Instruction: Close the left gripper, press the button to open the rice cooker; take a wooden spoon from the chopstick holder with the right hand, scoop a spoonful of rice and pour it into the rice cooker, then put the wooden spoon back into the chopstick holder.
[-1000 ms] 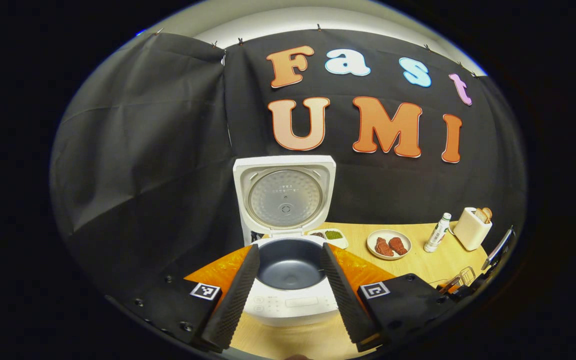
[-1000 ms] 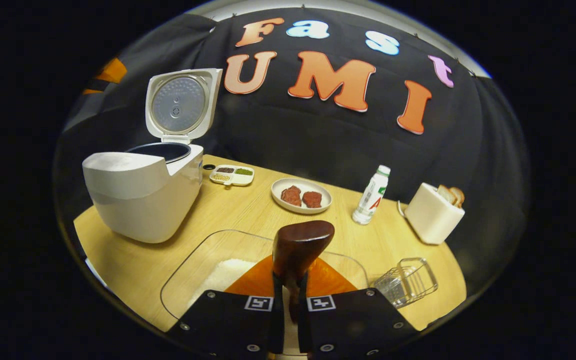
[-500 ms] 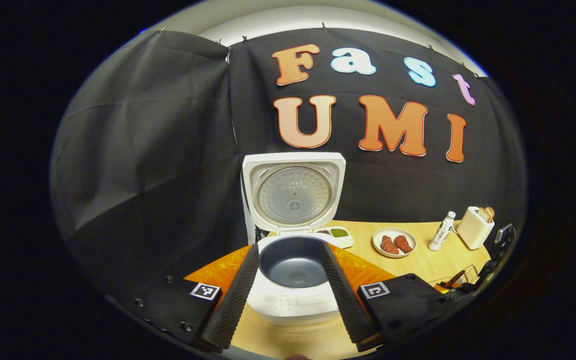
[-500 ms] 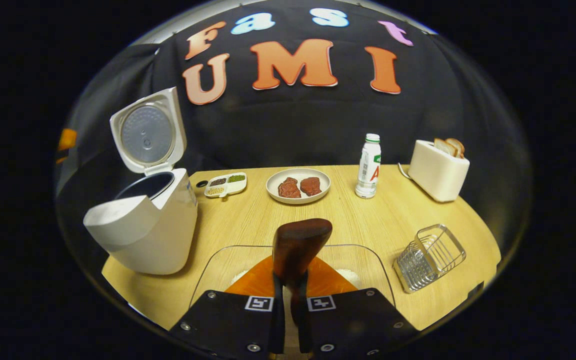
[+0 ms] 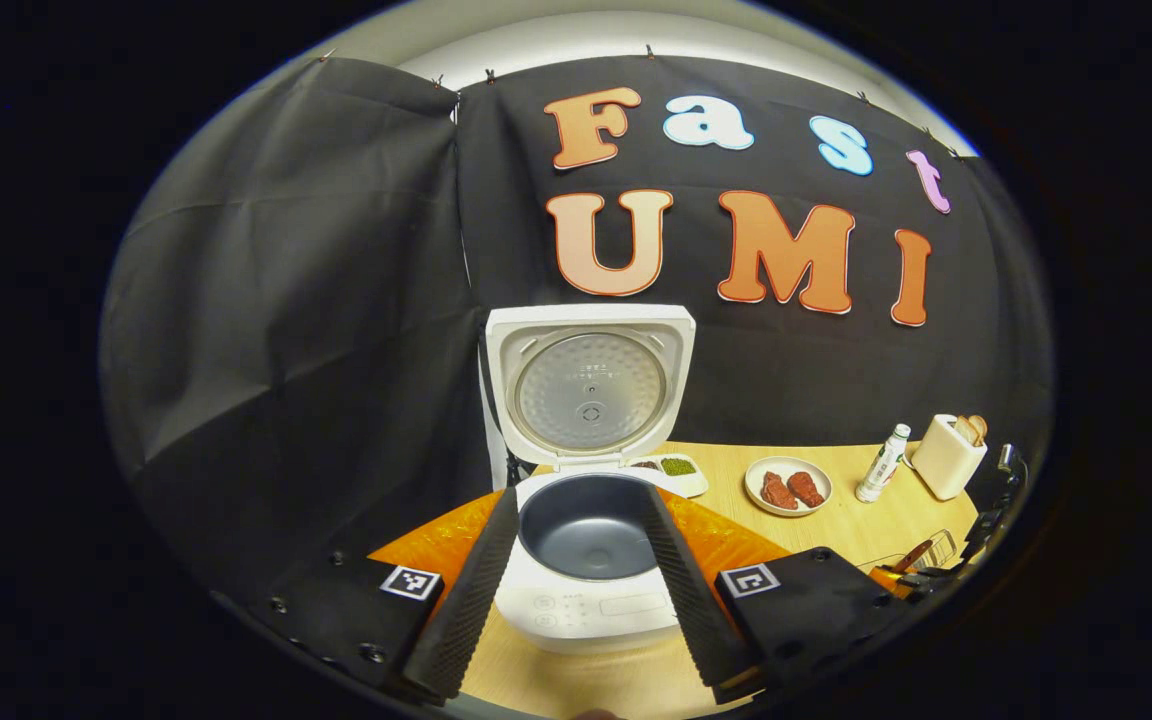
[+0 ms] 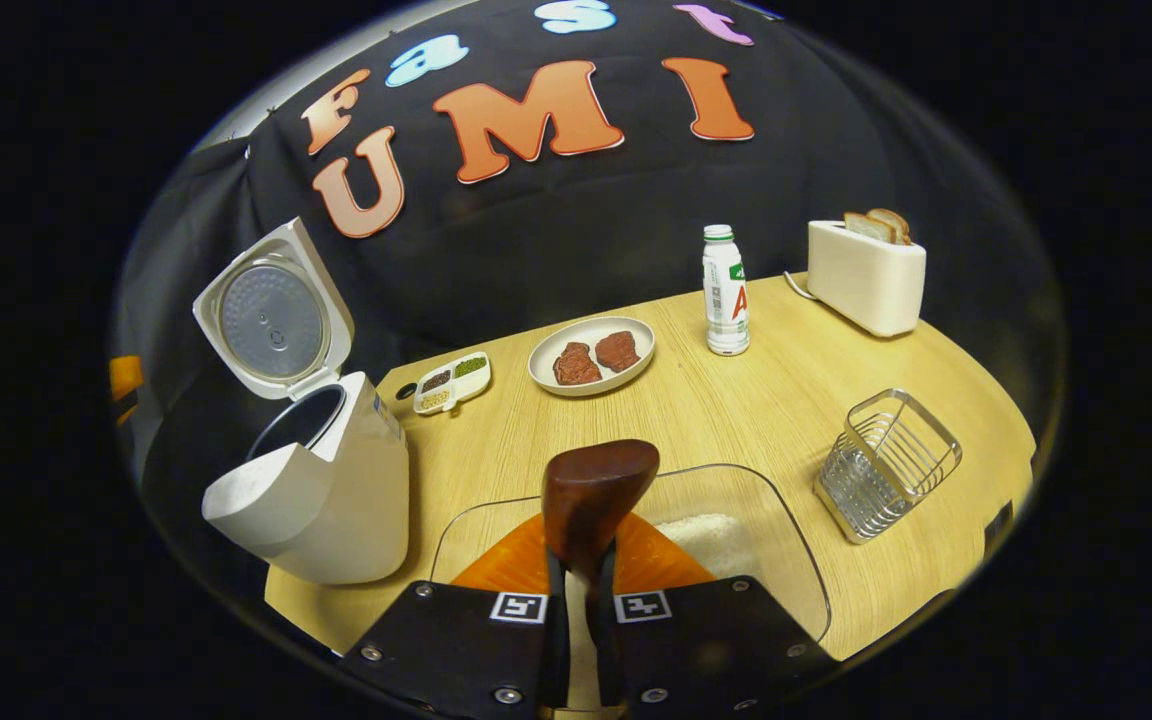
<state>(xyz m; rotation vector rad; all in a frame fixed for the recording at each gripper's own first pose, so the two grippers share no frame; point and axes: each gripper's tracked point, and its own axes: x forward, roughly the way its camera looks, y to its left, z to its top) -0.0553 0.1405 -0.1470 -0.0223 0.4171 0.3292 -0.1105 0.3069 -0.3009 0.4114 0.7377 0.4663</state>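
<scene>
In the right gripper view the wooden spoon (image 6: 596, 495) shows its dark bowl rising above the fingers, while its handle is hidden between them and cut off by the lower edge. The clear rice container (image 6: 736, 530) sits just behind and under the gripper, its near part covered by the gripper body; a patch of white rice (image 6: 701, 535) shows inside it. Whether the spoon bowl carries any rice cannot be told. In the left gripper view the far right edge is dim and squeezed: something dark stands there beside the wire holder, too small to make out.

The right gripper (image 6: 581, 620) has its jaws nearly together, both pressing on the spoon's handle. The left gripper (image 5: 576, 590) has its jaws spread wide with nothing between them, framing the rice cooker (image 5: 586, 560), which stands on the wooden table (image 5: 836, 520) with its lid (image 5: 589, 385) raised upright and its dark inner pot (image 5: 586, 520) bare. The wire chopstick holder (image 6: 886, 465) stands to the right of the rice container, apart from it
</scene>
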